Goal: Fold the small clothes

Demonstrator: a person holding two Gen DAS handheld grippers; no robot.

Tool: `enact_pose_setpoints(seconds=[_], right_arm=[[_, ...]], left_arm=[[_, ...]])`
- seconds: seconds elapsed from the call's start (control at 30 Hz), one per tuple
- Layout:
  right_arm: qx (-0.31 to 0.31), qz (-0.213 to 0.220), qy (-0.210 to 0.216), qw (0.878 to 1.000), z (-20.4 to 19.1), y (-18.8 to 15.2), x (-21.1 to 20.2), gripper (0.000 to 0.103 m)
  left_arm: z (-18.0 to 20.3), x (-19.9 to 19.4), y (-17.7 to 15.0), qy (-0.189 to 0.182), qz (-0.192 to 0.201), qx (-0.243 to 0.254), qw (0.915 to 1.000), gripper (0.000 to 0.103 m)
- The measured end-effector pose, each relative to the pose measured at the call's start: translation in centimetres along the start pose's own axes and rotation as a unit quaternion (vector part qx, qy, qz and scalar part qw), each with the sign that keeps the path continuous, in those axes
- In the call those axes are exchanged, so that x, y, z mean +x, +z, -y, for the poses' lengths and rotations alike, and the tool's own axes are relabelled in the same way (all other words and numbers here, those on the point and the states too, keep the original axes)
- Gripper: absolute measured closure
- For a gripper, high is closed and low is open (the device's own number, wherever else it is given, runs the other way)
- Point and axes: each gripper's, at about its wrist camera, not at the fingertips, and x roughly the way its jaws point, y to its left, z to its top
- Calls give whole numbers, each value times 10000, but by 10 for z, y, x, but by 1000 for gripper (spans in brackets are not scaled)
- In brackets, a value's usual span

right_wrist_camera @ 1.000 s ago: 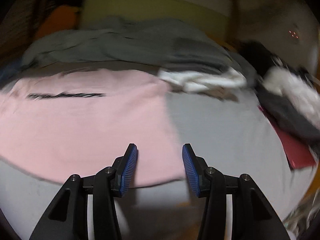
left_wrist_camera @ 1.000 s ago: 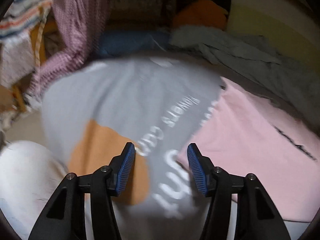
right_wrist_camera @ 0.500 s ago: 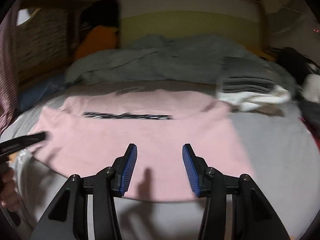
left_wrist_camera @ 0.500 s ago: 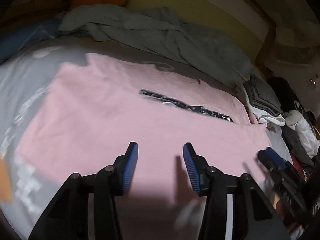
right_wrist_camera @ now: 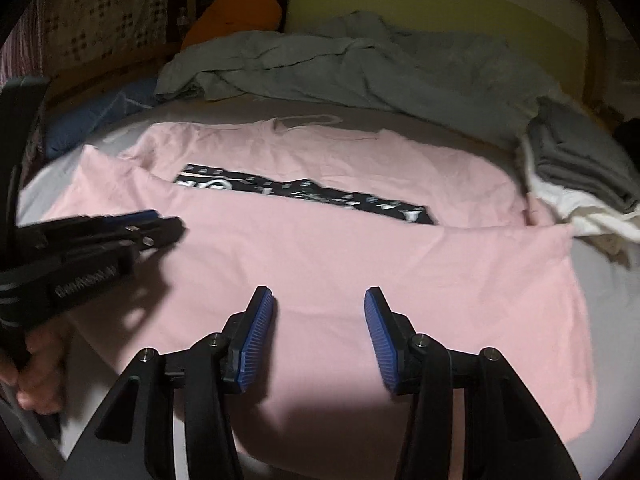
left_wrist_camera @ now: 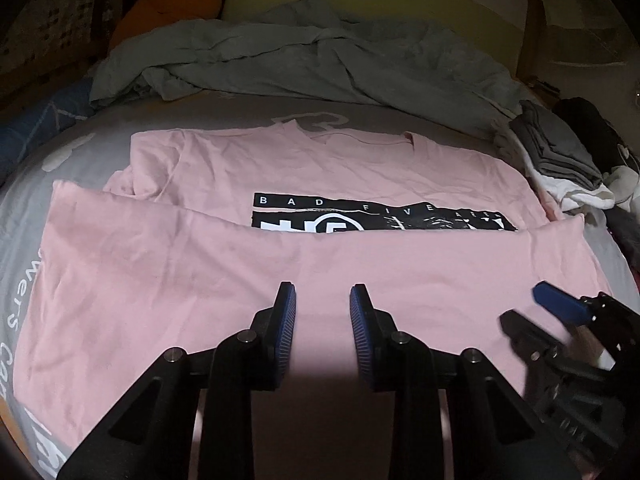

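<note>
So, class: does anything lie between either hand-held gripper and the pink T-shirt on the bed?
Nothing visible does. The left hand-held gripper and the right hand-held gripper are both open directly over the pink T-shirt, with only bare pink cloth ahead of each.

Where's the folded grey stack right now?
Both views show the grey stack at the bed's far right, on white cloth, just beyond the pink shirt corner.

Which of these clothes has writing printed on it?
The pink T-shirt, spread flat nearest both grippers, with a black printed band. The folded grey pile looks plain.
</note>
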Motion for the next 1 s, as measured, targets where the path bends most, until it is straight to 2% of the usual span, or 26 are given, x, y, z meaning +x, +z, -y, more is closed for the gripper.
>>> enact_pose_setpoints(seconds=[0.13,0.27,0.33,0.37,0.43,0.5,0.53,0.6,0.67,0.73,0.8,0.87,0.9,1.0], right_arm=[[236,-67,-439,9987,28,0,-1,54],[846,-226,-824,9927,74,0,0,55],[1275,-121,-1057,9861,96,0,-6,56],[1565,-9,-880,9837,106,0,-12,59],[1700,194,-350,9846,106,6,-21,59],[1403,332,261,9892,87,20,-24,59],[1167,351,380,9918,74,27,-23,59],[685,203,589,9957,48,36,-9,59],[519,-159,719,9959,33,38,16,59],[641,-418,561,9955,33,35,35,59],[843,-398,346,9950,44,35,33,59],[699,-452,-511,9952,55,33,33,59],[721,-479,-688,9939,63,31,34,59],[1456,-456,-494,9871,98,24,29,62]], left_arm=[[-4,1,0,-50,9,-93,9999,74],[-5,0,-2,-60,30,-121,9999,74],[-4,0,-3,-68,52,-88,9999,74],[-4,0,-3,-79,53,-82,9999,74],[-5,0,-3,-103,52,-106,9999,74],[-6,0,-3,-109,55,-106,9999,74],[-5,0,-3,-98,58,-89,9999,73],[-4,0,-3,-90,65,-45,9999,72],[-3,0,-4,-109,72,-36,9999,72],[-4,-1,-4,-142,73,-51,9999,71],[-4,-1,-4,-146,76,-58,9998,71],[-4,-1,-4,-140,76,-53,9999,71],[-4,-1,-5,-133,78,-45,9999,71],[-5,-1,-5,-132,95,-51,9999,70]])
